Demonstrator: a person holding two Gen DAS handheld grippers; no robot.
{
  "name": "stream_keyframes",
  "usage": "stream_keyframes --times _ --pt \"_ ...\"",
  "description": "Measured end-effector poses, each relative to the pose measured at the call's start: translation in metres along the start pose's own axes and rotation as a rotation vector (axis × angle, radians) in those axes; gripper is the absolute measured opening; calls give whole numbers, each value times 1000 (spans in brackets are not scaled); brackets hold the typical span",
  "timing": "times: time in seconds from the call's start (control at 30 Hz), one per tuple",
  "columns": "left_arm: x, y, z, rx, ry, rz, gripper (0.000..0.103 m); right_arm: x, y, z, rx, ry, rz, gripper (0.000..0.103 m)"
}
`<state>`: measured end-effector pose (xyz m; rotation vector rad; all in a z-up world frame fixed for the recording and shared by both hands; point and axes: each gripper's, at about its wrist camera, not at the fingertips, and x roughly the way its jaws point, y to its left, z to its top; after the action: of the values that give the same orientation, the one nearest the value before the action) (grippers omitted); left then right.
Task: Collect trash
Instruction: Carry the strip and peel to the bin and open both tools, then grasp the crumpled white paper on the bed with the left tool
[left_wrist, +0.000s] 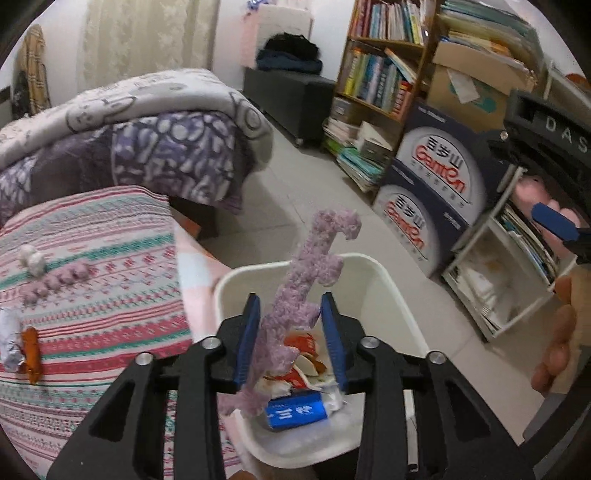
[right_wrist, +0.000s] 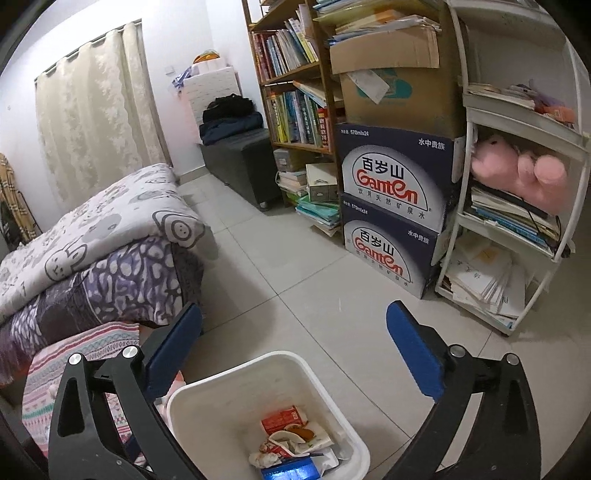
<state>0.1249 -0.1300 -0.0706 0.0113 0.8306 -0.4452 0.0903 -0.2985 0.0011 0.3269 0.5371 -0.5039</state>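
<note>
Hovering over the white bin, the left gripper has a long purple foam strip standing between its blue pads; the left pad touches the strip's edge while the right pad sits just off it, so whether the piece is truly pinched cannot be told. The strip's hooked upper end rises above the bin's far rim and its lower end hangs below the jaws, over the litter inside: red-and-white wrappers and a blue packet. To the left in this view lies a striped pink bedcover with more rubbish on it: a white lump, a row of purple foam pieces, a crumpled silver wrapper and an orange wrapper just beside it. At the right edge, one blue finger of the other tool and a hand show. From the right wrist, the right gripper stands spread wide with nothing between its fingers, above the same bin, which sits on the tiled floor beside the bed. Red wrappers and the blue packet lie in its bottom. Beyond are stacked water cartons and a bookshelf.
</note>
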Motion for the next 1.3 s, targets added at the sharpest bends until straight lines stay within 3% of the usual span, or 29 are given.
stream_keyframes --times 0.17,0.4,0.53,0.93,1.13,1.3 --pt "-3 -3 -2 2 8 -36 55 0 1 0 -3 3 6 96" --pt "-10 17 -2 -30 11 21 61 -4 24 -7 -49 10 26 96" --pt "-16 40 -2 -59 1 103 72 -3 42 -14 -71 48 51 96" --pt "-37 148 -8 -191 53 417 83 -2 110 -46 -180 177 158 96" --pt "-52 235 -15 -344 93 617 85 -2 142 -65 -233 227 191 96" --pt "-55 297 -31 -518 134 657 85 0 171 -86 -312 271 211 96"
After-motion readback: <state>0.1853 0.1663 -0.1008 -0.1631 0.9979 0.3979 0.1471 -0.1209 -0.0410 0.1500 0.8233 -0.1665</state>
